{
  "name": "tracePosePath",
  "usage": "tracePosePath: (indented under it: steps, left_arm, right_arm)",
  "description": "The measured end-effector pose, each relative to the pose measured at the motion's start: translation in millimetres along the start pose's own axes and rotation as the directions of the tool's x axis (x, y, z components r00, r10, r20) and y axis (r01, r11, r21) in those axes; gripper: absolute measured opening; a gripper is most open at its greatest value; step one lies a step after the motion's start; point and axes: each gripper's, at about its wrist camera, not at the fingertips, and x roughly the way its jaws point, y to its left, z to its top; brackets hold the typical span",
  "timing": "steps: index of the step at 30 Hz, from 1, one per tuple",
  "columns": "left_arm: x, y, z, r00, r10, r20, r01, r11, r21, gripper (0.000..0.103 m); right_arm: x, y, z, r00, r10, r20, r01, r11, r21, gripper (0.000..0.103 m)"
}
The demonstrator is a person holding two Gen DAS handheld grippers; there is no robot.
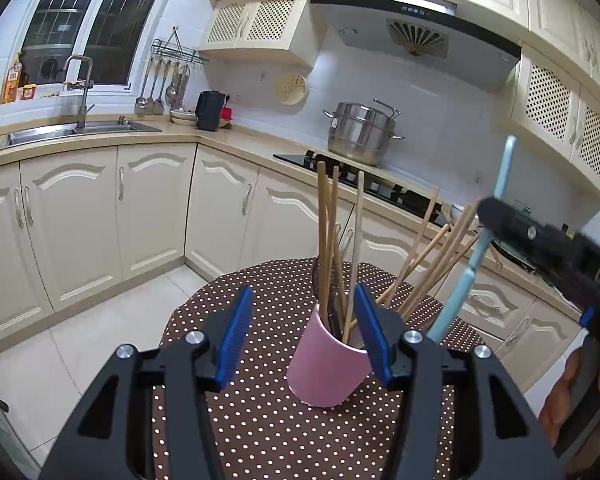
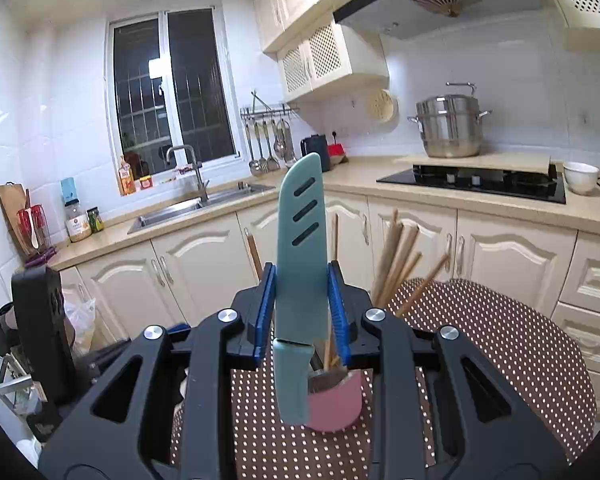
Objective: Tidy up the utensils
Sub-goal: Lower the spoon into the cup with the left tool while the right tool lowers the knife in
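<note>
The pink cup [image 1: 328,364] stood on the dotted table [image 1: 260,420] and served as the marker for everything else. To the cup's left and right sat the two blue pads of the left gripper [image 1: 304,340], standing apart with nothing pressed between them; the cup lay just ahead of them, untouched. Out of the cup rose a bunch of wooden chopsticks [image 1: 328,232], some upright, others fanned away to the cup's right. Further right of the cup, and above it, the right gripper [image 2: 302,312] was clamped on a teal knife in its sheath [image 2: 300,248], sheathed blade tip up, handle hanging down toward the cup's mouth. The step in hand looked like dropping the knife in among the chopsticks. The next move would call for lowering the handle into a free gap in the cup's mouth, perhaps with the left gripper steadying the cup, before letting go
</note>
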Motion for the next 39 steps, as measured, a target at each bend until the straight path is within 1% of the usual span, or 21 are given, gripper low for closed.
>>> tracePosePath:
  steps: [7, 9, 11, 17, 19, 26, 29, 32, 39]
  left_arm:
    - [0, 4, 0, 1.000, 0.010, 0.003, -0.010, 1.000, -0.005, 0.052]
    - [1, 6, 0, 1.000, 0.012, 0.001, -0.012, 1.000, -0.009, 0.052]
    - [2, 8, 0, 1.000, 0.016, -0.002, -0.016, 1.000, -0.011, 0.052]
    - [5, 14, 1, 1.000, 0.030, -0.004, -0.030, 0.999, -0.015, 0.052]
    - [7, 16, 0, 0.999, 0.038, -0.006, -0.038, 0.999, -0.016, 0.052]
    - [13, 13, -2, 0.995, 0.098, -0.011, -0.098, 0.995, 0.015, 0.052]
    - [15, 12, -3, 0.990, 0.138, -0.018, -0.137, 0.990, 0.038, 0.052]
    - [17, 13, -4, 0.986, 0.164, -0.029, -0.162, 0.986, 0.047, 0.054]
    - [17, 11, -3, 0.982, 0.187, -0.031, -0.184, 0.980, 0.070, 0.054]
  right_arm:
    - [9, 13, 15, 0.999, 0.025, 0.030, -0.024, 1.000, -0.020, 0.026]
    - [15, 17, 16, 0.999, 0.015, 0.035, -0.014, 0.999, -0.036, 0.026]
    - [24, 23, 14, 0.999, -0.022, 0.036, 0.025, 0.997, -0.080, 0.026]
    - [45, 24, 0, 0.998, -0.069, -0.007, 0.068, 0.990, -0.122, 0.026]
    - [50, 21, -7, 0.997, -0.075, -0.030, 0.071, 0.990, -0.121, 0.026]
    - [58, 14, -33, 0.990, -0.079, -0.117, 0.065, 0.991, -0.119, 0.026]
    - [62, 13, -41, 0.987, -0.077, -0.142, 0.060, 0.991, -0.123, 0.026]
    - [65, 11, -48, 0.984, -0.081, -0.157, 0.062, 0.990, -0.127, 0.026]
    - [68, 12, -52, 0.981, -0.092, -0.169, 0.067, 0.987, -0.147, 0.026]
